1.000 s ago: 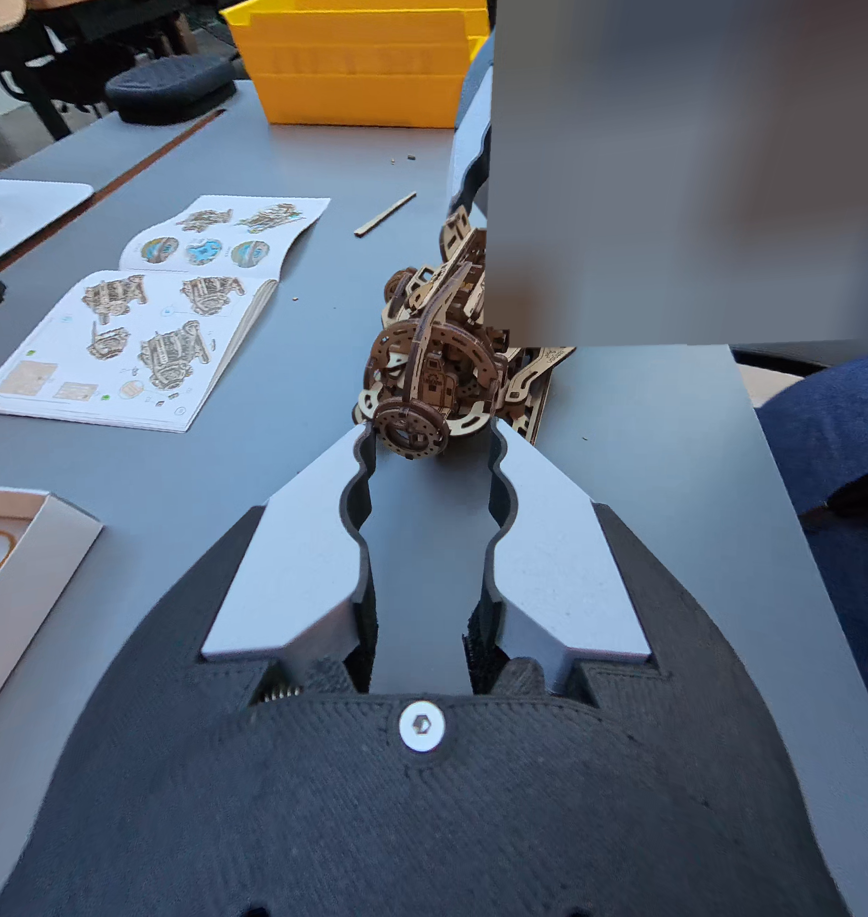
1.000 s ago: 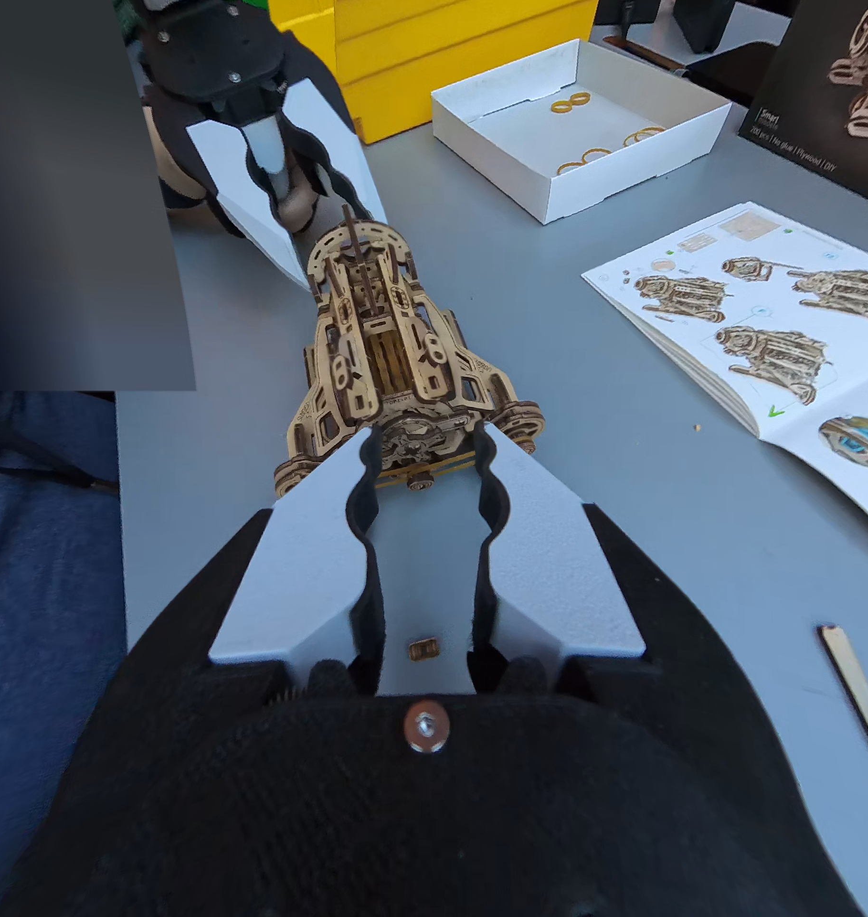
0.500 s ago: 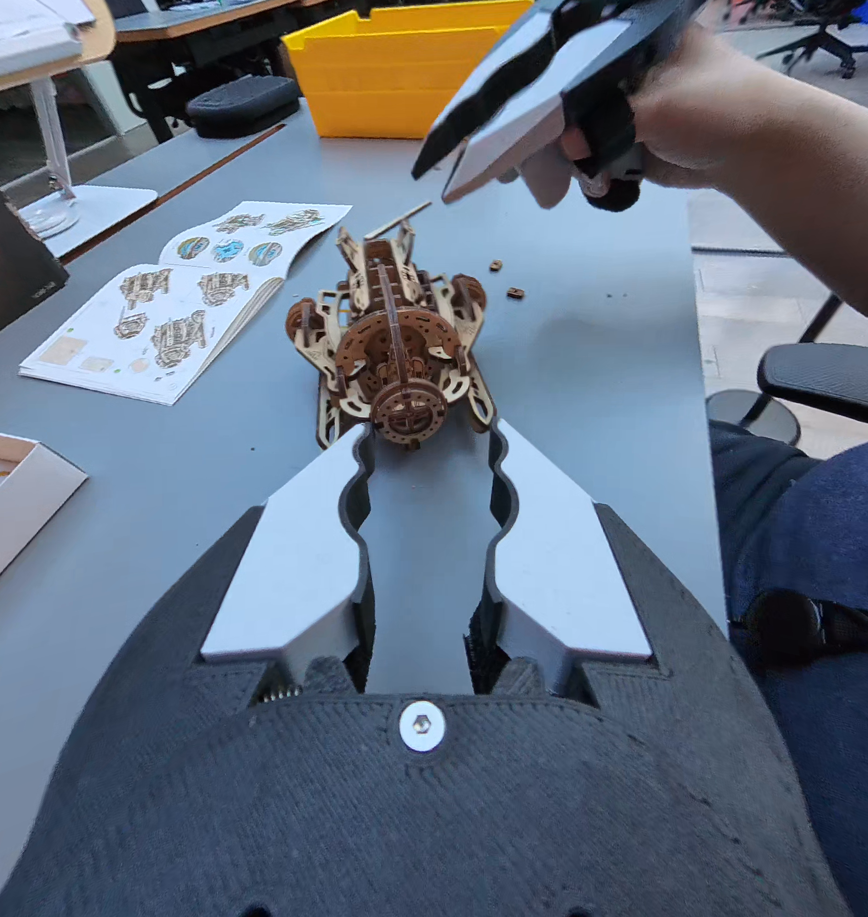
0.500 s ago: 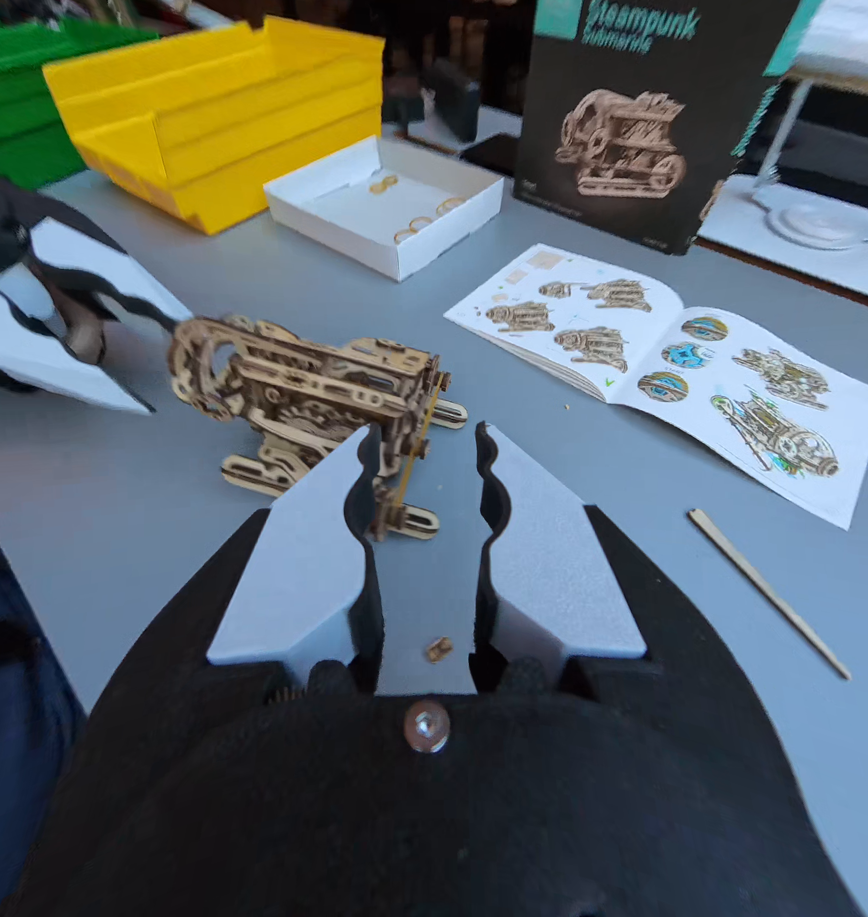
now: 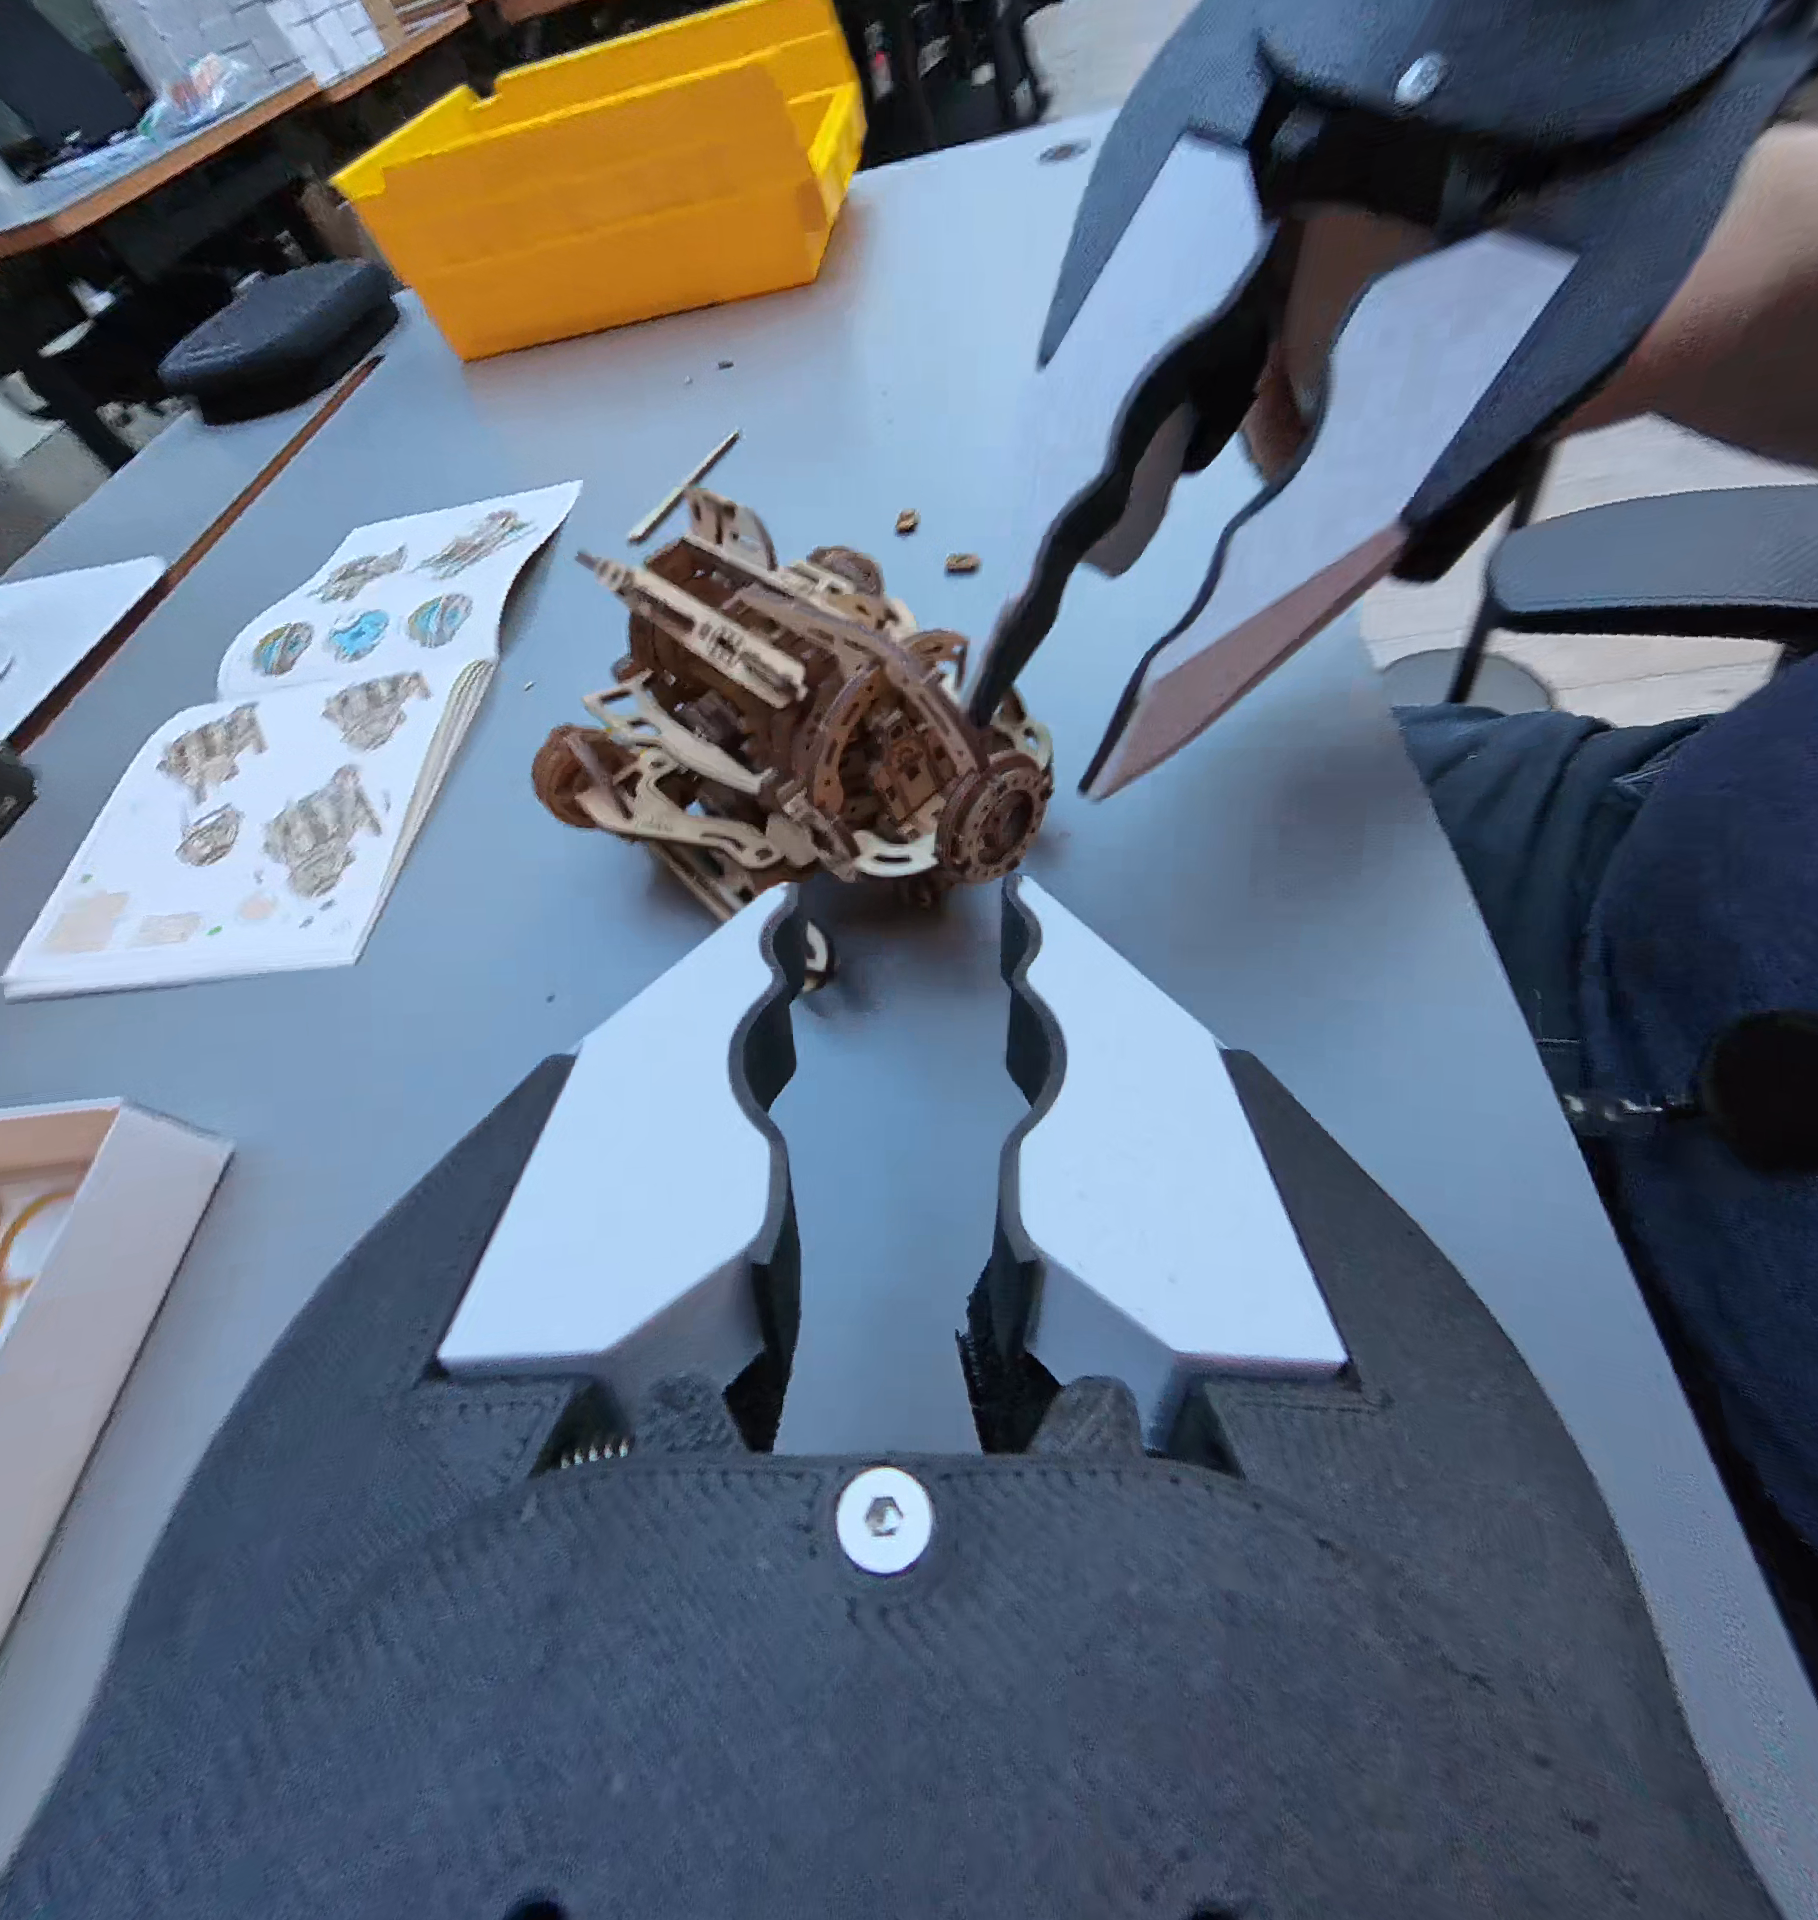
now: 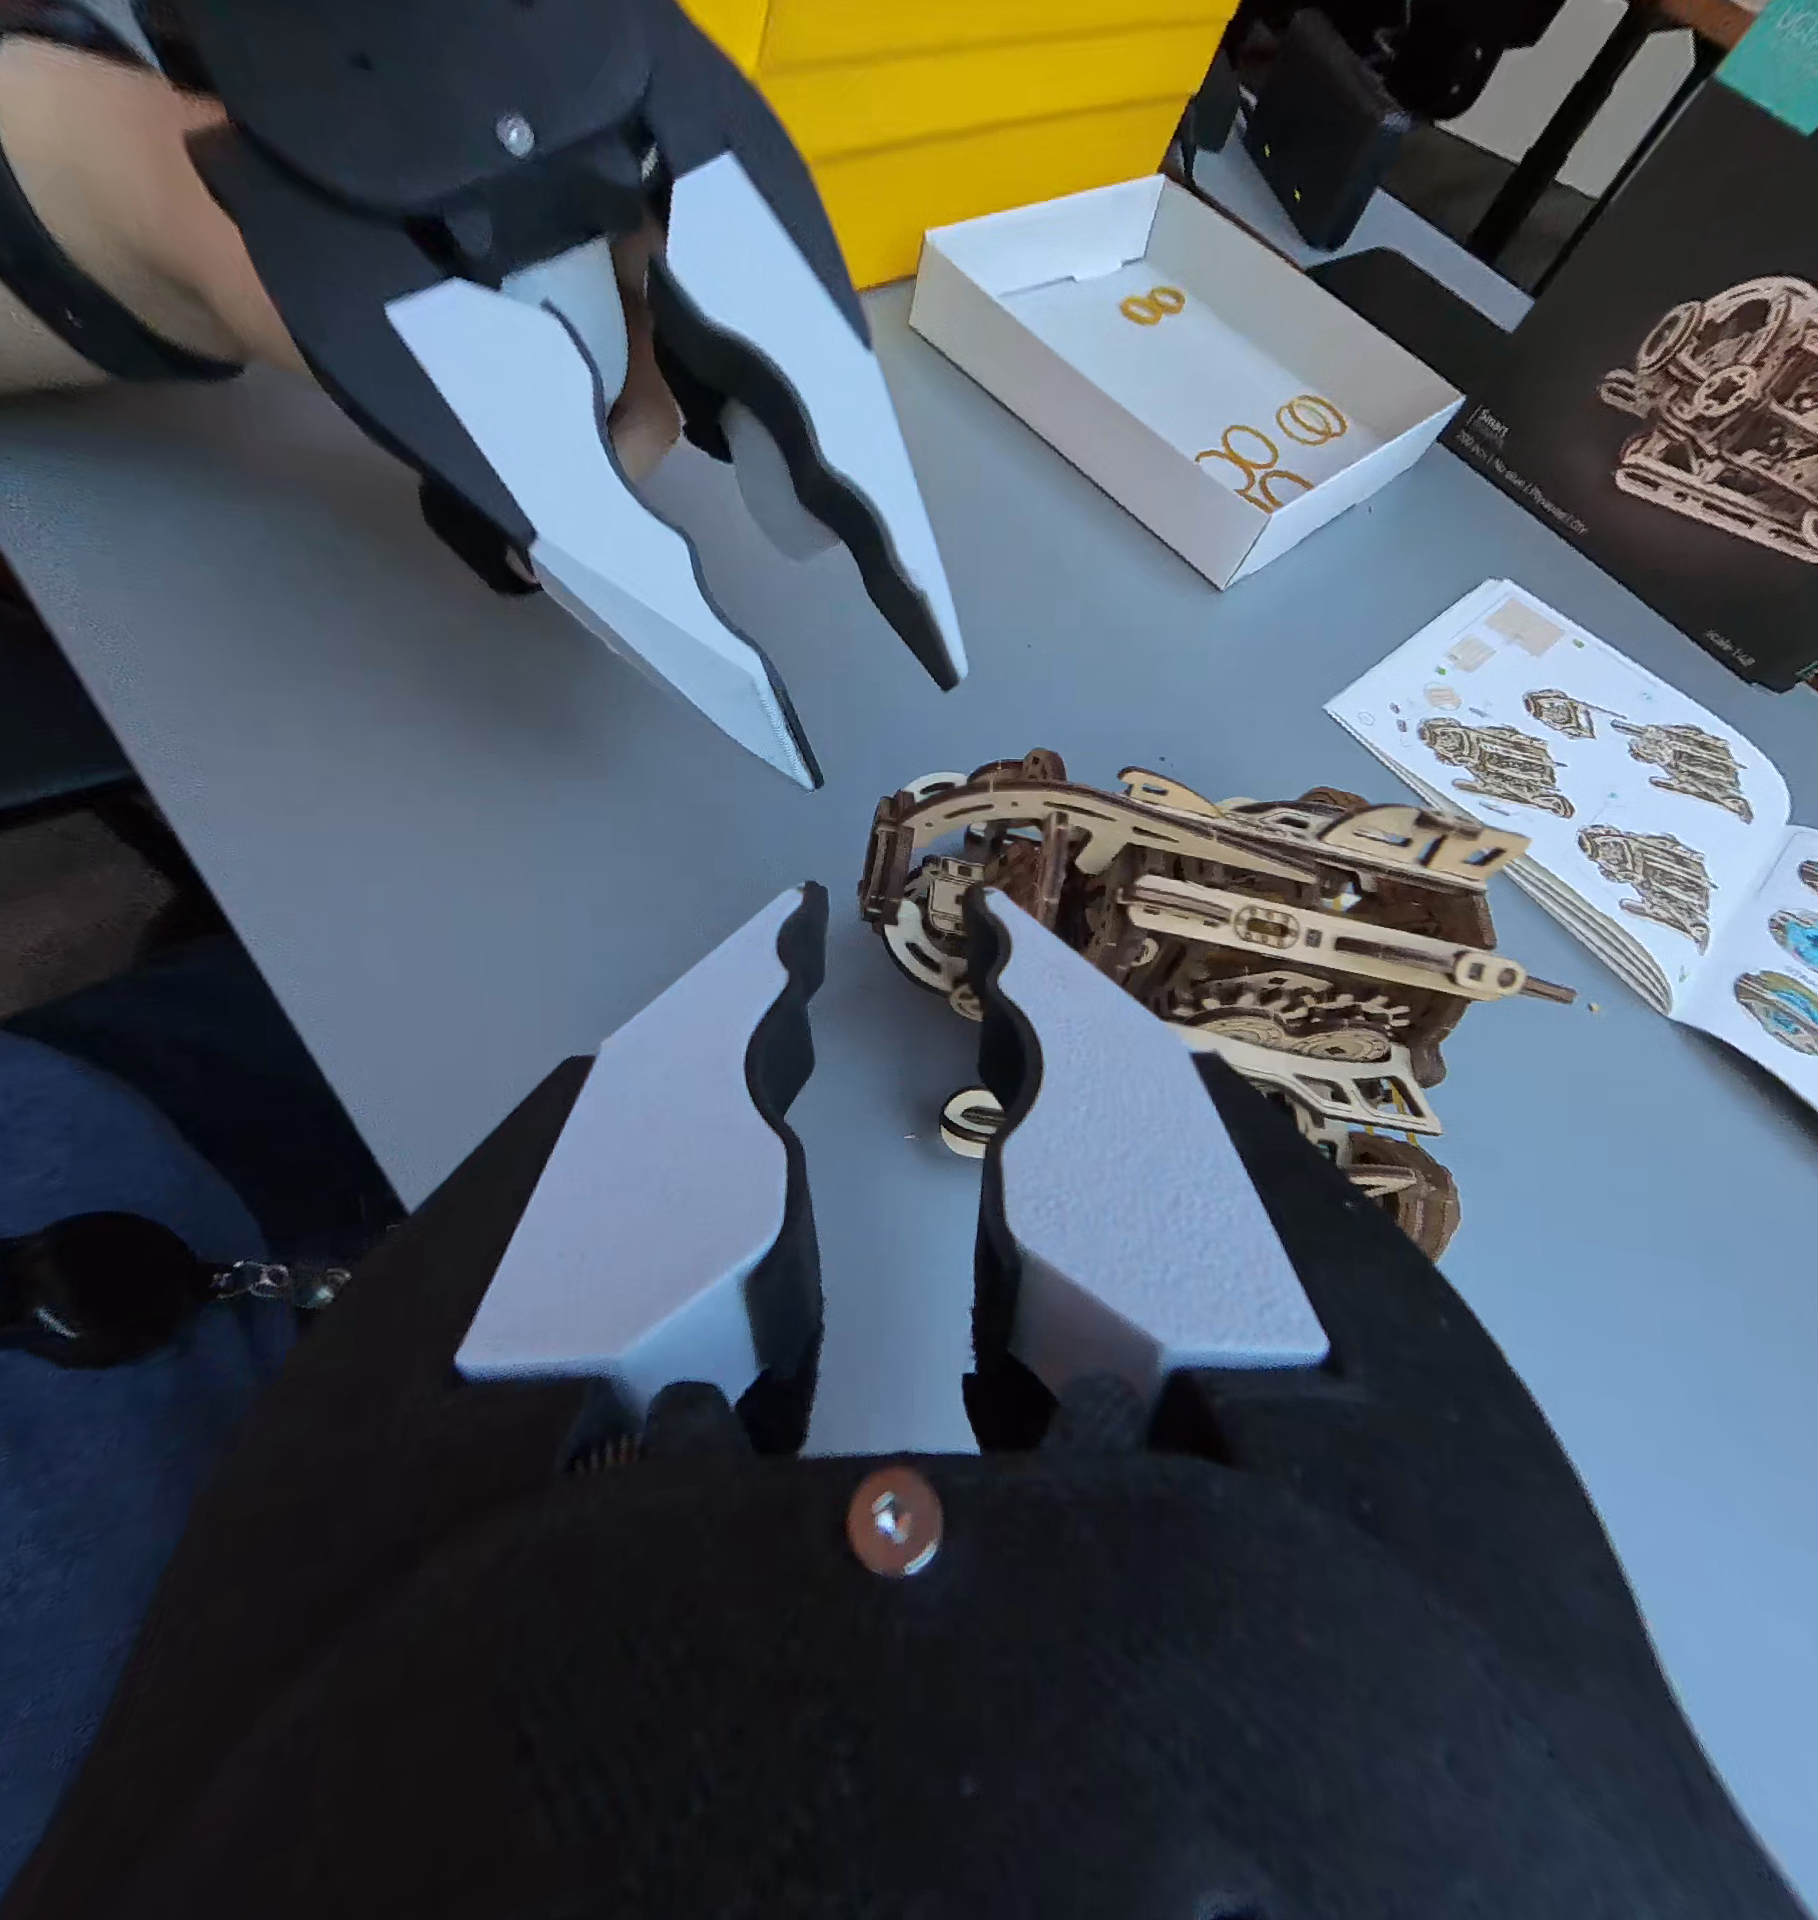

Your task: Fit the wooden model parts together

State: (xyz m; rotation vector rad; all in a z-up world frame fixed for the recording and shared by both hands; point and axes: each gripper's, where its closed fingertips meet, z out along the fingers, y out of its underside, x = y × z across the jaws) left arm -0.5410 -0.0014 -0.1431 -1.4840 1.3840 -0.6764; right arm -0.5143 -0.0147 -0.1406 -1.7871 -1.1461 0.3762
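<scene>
Wooden model point(image 5: 791, 727), a brown/tan laser-cut build w/ gears & curved ribs, lies tipped on its side on the grey worktop point(image 5: 1248, 987), round nose cap pointing toward the person's edge. Left gripper point(image 5: 900, 904) sits low just short of the model, fingers apart w/ nothing between them; the left fingertip overlaps a small wooden foot of the model in the left wrist view, contact can't be told. Right gripper point(image 6: 889, 904) also has fingers apart, empty; in the left wrist view it comes down from upper right, one dark fingertip point(image 5: 998, 675) at the curved rib by the nose, the other finger off to the side over bare worktop. In the right wrist view the model point(image 6: 1196, 935) is to the right of the gap, partly behind the right finger, & a small round wooden disc point(image 6: 972, 1122) lies on the worktop beside that finger. Left gripper point(image 6: 874, 727) shows there too, coming from upper left, tips above the worktop near the model's nose. Open instruction booklet point(image 5: 261, 748) lies flat left of the model. White shallow box point(image 6: 1175, 395) w/ yellow rubber bands point(image 6: 1269, 447) inside sits farther back, yellow bin point(image 5: 614, 218) behind it. Thin wooden stick point(image 5: 681, 499) & a few tiny wood bits point(image 5: 931, 540) lie beyond the model. Dark kit box point(image 6: 1715, 395) stands at the right in the right wrist view.
</scene>
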